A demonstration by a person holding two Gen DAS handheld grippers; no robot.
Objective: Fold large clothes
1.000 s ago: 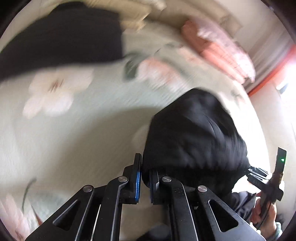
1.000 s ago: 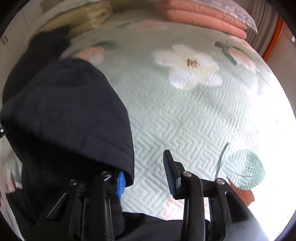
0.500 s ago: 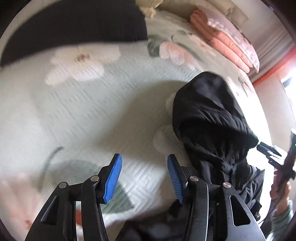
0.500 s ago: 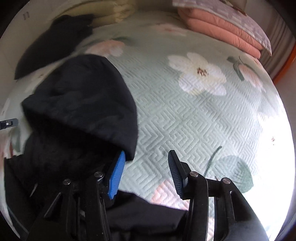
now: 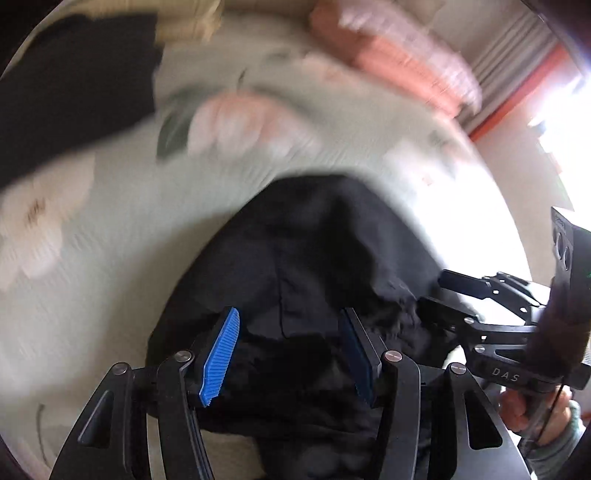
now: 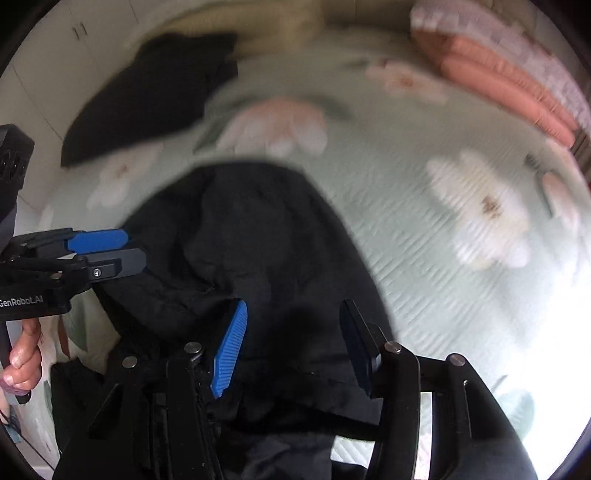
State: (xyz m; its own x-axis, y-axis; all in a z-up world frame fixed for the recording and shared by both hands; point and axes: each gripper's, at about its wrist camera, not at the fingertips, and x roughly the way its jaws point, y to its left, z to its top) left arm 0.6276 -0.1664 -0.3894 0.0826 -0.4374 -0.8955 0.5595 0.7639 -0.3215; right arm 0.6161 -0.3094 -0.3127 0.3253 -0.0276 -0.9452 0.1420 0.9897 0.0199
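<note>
Bed [image 6: 424, 258] covered by pale green quilted spread, printed with white and pink flowers; geometric stitch pattern visible at lower right of right wrist view. Salmon folded bedding [image 6: 509, 85] stacked at far right of the bed, a pale patterned layer on top. Yellowish folded fabric [image 6: 280, 26] at the far edge. White cupboard doors [image 6: 62, 48] at far left. Orange strip [image 5: 517, 92] beside grey curtain [image 5: 506, 48]. Strong daylight from the right, overexposed. Both views motion-blurred.
</note>
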